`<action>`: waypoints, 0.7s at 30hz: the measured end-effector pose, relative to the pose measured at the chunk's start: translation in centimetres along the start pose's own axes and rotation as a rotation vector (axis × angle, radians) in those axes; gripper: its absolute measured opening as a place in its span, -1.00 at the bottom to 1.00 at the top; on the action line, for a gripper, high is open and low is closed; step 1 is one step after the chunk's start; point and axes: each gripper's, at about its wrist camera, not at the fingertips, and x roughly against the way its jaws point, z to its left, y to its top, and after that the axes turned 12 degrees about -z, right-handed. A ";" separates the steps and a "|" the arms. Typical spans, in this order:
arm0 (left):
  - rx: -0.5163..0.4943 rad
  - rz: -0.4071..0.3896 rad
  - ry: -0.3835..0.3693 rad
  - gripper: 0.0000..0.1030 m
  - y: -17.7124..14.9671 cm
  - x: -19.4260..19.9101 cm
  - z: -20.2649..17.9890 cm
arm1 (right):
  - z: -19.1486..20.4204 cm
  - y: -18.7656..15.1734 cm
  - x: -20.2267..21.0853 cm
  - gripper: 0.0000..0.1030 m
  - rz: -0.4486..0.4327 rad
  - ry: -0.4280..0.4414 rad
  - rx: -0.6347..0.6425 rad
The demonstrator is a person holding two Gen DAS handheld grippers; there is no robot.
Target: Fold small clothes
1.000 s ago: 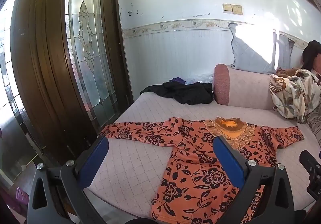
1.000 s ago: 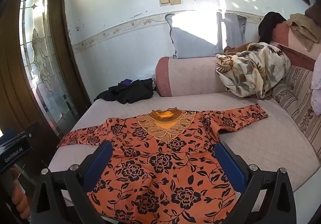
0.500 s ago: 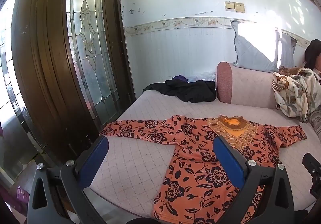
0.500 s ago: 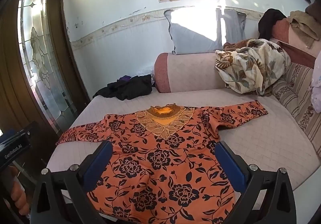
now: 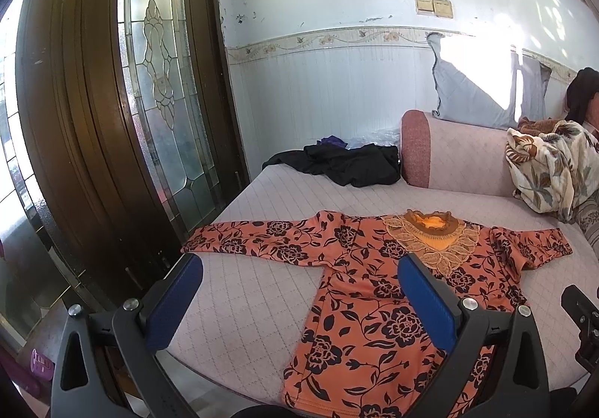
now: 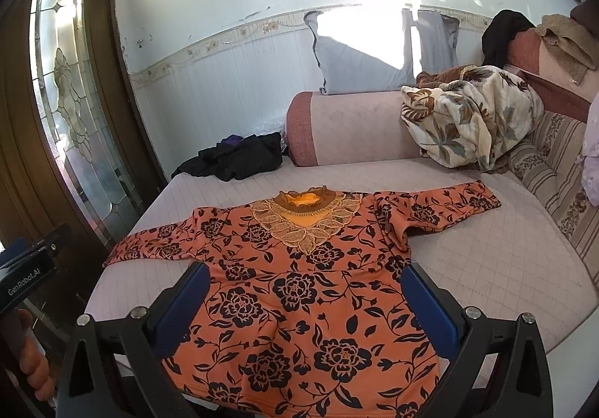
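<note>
- Orange floral top [image 6: 299, 290] — spread flat on sofa seat [image 6: 486, 268], sleeves out.
- Left gripper [image 5: 299, 300] — jaws wide apart, holding nothing.
- Right gripper [image 6: 305, 305] — likewise wide, empty.
- Black clothes [image 6: 239, 157] — far left corner.

Shirt [image 6: 299, 290] flat on sofa [image 6: 486, 268] — dark clothes [image 6: 239, 157] behind.

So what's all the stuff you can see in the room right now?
Flowery top: one, orange with black roses, spread flat on the sofa seat.
Sofa: one, pale pink quilted.
Dark clothes pile: one, black with a bit of purple, far corner of the seat.
Leafy blanket: one, cream and brown, bunched on the sofa.
Pillow: one, grey, against the wall.
Glass door: one, brown wood, left side.
Left gripper: blue pads, open, holding nothing.
Right gripper: blue pads, open, above the top's hem.
</note>
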 end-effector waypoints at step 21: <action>-0.010 0.032 -0.011 1.00 -0.7 -1.1 -0.6 | -0.8 -0.4 -1.3 1.00 0.041 0.003 -0.034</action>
